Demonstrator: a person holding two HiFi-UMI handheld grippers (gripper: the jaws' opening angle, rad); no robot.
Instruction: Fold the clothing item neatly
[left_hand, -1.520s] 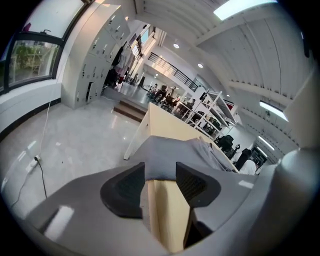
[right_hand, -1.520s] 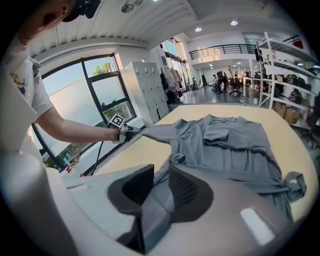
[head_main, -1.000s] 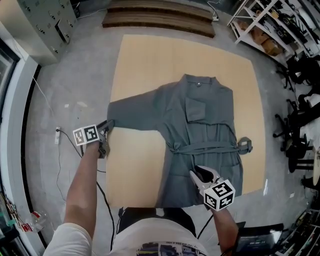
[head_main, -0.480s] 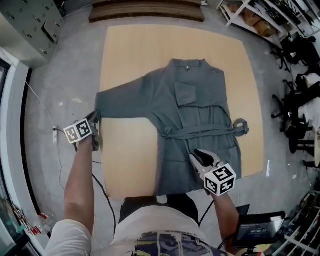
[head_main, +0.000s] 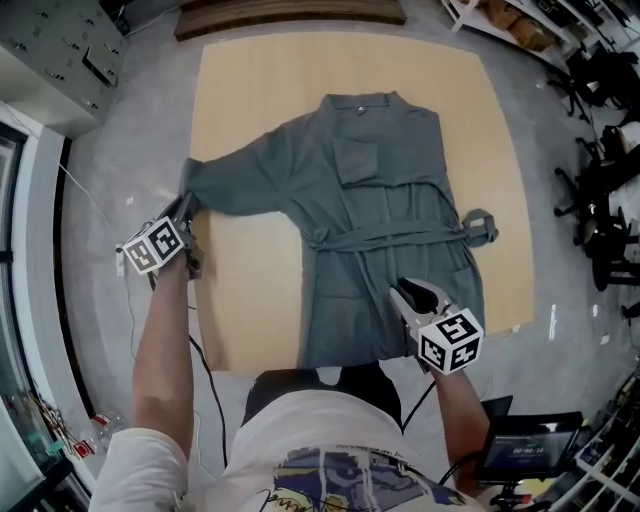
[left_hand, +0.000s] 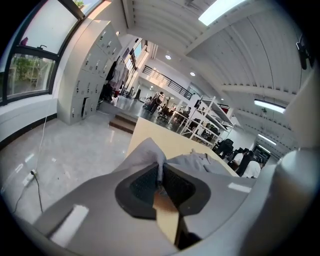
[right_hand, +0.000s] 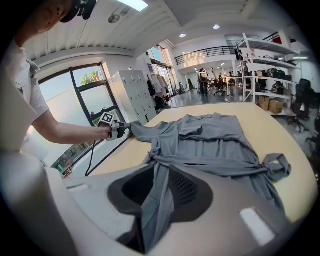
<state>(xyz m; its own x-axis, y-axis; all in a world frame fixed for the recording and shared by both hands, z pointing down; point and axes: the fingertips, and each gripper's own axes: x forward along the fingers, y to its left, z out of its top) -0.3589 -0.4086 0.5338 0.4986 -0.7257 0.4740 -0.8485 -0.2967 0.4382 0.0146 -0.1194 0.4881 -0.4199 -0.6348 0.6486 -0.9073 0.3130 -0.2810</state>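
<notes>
A grey robe (head_main: 385, 220) lies spread face up on the pale wooden table (head_main: 270, 90), its belt tied across the waist. At the table's left edge my left gripper (head_main: 186, 206) is shut on the end of the left sleeve (head_main: 200, 178). Its jaws have just been closing, and in the left gripper view the cuff (left_hand: 149, 152) stands pinched between the pads (left_hand: 176, 184). My right gripper (head_main: 402, 291) is shut on the robe's lower hem near the table's front. In the right gripper view grey cloth (right_hand: 159, 200) runs up between the jaws.
The belt's knotted end (head_main: 482, 226) lies at the robe's right side. Grey lockers (head_main: 60, 50) stand at the left and wooden steps (head_main: 290, 15) beyond the table. Office chairs (head_main: 605, 200) crowd the right. A black cable (head_main: 205, 380) trails over the floor by my left arm.
The left gripper has closed on the sleeve end and lifted it off the table edge. The right gripper has shifted a little to the right with the hem.
</notes>
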